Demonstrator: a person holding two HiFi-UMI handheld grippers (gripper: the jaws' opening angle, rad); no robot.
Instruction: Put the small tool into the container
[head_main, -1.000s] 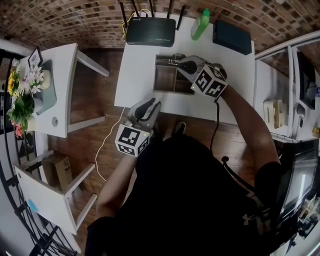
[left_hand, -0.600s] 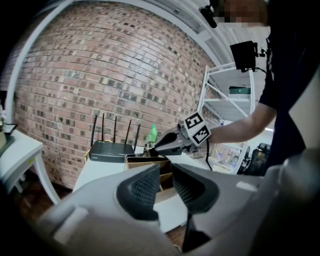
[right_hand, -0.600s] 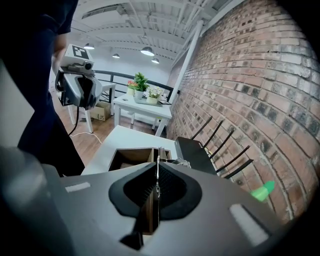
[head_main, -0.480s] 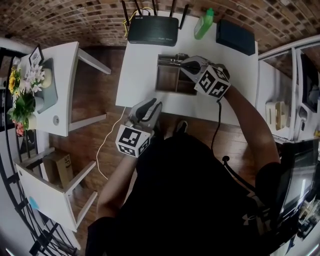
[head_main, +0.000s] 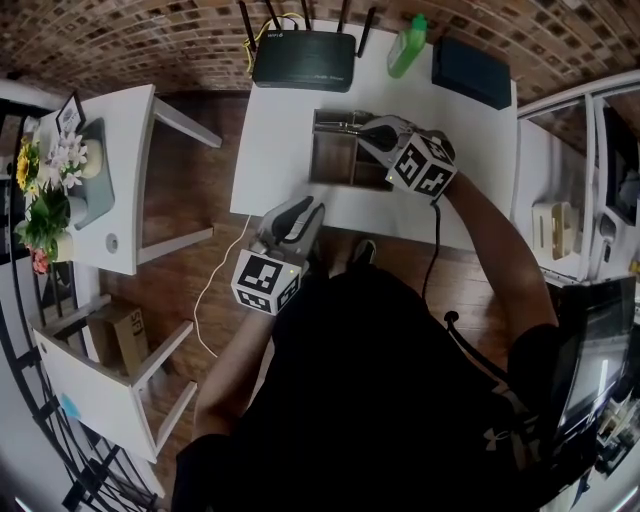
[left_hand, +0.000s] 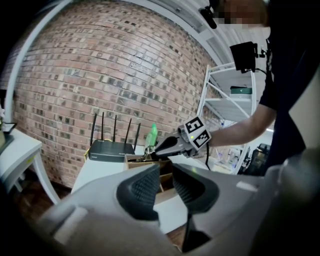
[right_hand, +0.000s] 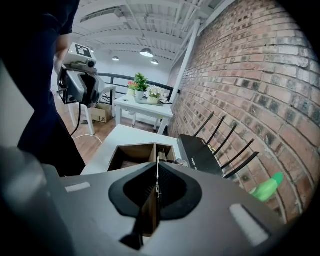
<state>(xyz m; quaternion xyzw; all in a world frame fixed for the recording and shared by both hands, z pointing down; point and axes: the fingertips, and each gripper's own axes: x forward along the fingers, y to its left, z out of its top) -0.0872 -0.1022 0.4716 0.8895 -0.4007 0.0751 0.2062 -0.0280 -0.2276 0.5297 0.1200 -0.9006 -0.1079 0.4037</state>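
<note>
A wooden container (head_main: 331, 160) with compartments stands on the white table (head_main: 280, 120). My right gripper (head_main: 362, 127) hovers over its far side, shut on a thin metal tool (head_main: 338, 123) that pokes out to the left above the back compartment. In the right gripper view the tool (right_hand: 157, 170) shows as a narrow strip pinched between the pads, above the container (right_hand: 131, 152). My left gripper (head_main: 308, 207) hangs off the table's near edge, open, nothing between its fingers. In the left gripper view the left gripper (left_hand: 166, 186) faces the container (left_hand: 148, 164) and the right gripper (left_hand: 156, 154).
A black router (head_main: 303, 48) with antennas, a green bottle (head_main: 405, 46) and a dark box (head_main: 473, 72) line the table's far edge by the brick wall. A white side table (head_main: 120, 170) with flowers (head_main: 45, 190) stands at the left. White shelving (head_main: 560, 200) is at the right.
Hardly anything: the head view has shifted a little, and both grippers keep their places, the right still shut on the tool over the container.
</note>
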